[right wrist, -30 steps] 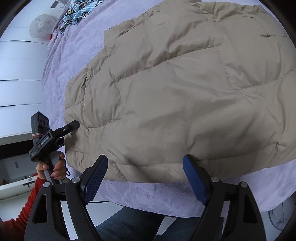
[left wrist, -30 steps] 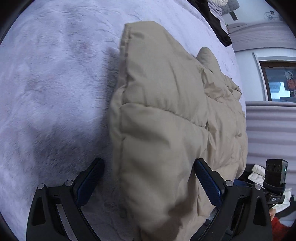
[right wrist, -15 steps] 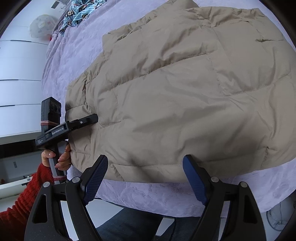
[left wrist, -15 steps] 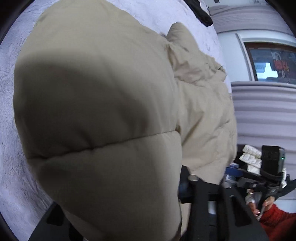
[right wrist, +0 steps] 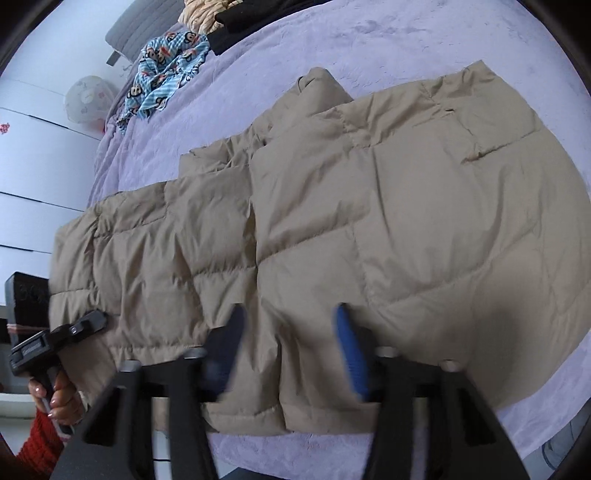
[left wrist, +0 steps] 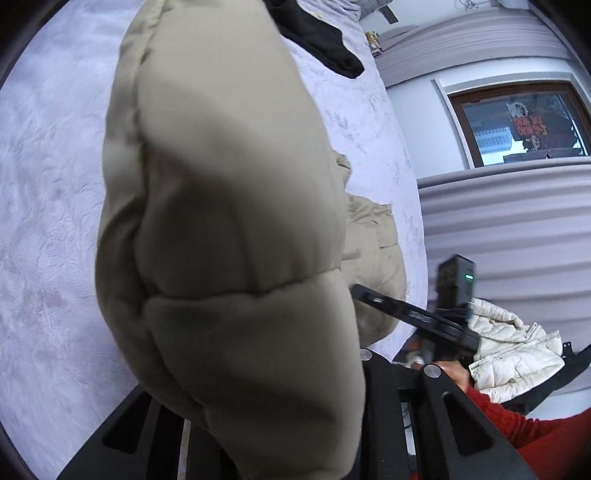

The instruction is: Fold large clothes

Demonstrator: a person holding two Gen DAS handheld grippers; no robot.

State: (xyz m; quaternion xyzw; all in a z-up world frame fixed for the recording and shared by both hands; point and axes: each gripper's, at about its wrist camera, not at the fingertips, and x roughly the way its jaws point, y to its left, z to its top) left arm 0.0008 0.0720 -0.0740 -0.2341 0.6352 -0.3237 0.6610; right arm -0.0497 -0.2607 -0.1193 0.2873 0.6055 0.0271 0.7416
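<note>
— Jacket (right wrist: 388,221) first: where does it sit against the right gripper (right wrist: 291,350)?

— Right under it. That gripper's blue fingers (right wrist: 351,354) straddle a ridge of the beige quilted fabric at the near hem, and the jaws have just been closing with the cloth between them (the motion blur hides whether the pads already press, so I cannot tell if the grip is made).

— And the left gripper (right wrist: 88,321)?

— In the right wrist view its black finger is at the jacket's left end, by the sleeve, with a hand (right wrist: 59,398) in a red sleeve (right wrist: 37,439) around the handle. In its own view a big puffed fold of the jacket (left wrist: 229,240) fills the middle and covers the fingertips, hanging above the bedspread. Its jaws have just been closing too, and they are clenched on that fold.

— Where does the rest of the garment lie?

— Spread flat across the lilac bedspread (right wrist: 369,48), body to the right, sleeve part to the left, hem towards the near edge of the bed.

— Anything farther out?

— A blue patterned cloth (right wrist: 166,62) and a black garment (right wrist: 251,18) near the far side of the bed, well apart from the jacket. From the left wrist, a white puffy coat (left wrist: 513,354) lies off the bed by a ribbed grey panel (left wrist: 517,221), below a window (left wrist: 517,122).
</note>
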